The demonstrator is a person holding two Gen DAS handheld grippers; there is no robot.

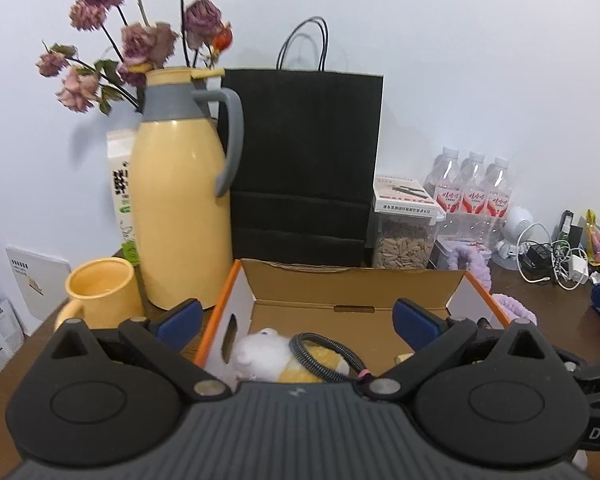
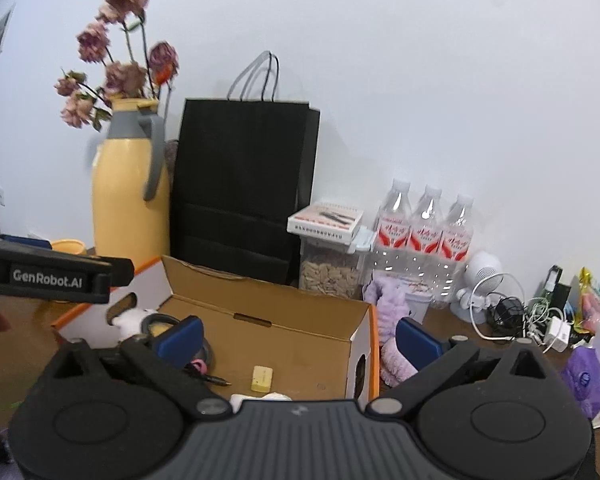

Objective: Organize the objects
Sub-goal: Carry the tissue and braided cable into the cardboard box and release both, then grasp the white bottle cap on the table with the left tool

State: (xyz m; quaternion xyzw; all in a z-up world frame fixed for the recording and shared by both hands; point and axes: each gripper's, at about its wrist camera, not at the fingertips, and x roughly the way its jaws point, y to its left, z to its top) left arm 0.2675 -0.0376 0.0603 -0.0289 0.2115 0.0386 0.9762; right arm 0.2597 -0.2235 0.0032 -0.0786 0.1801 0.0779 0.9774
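An open cardboard box [image 1: 352,288] with orange edges stands on the brown table, also in the right wrist view [image 2: 268,312]. In it lie a white and yellow plush toy [image 1: 268,354], a coiled braided cable [image 1: 320,352], a small yellow block [image 2: 262,378] and a black pen [image 2: 214,379]. My left gripper [image 1: 298,322] is open and empty, just above the box's near side. My right gripper [image 2: 300,338] is open and empty over the box's right end. A purple fluffy item [image 2: 392,320] lies right of the box.
A yellow thermos [image 1: 180,216] with dried flowers [image 1: 140,40], a yellow mug [image 1: 100,294] and a black paper bag [image 1: 304,164] stand behind the box. A seed jar [image 1: 404,240], water bottles [image 1: 472,192], a white fan [image 2: 480,280] and tangled chargers [image 2: 540,320] fill the right.
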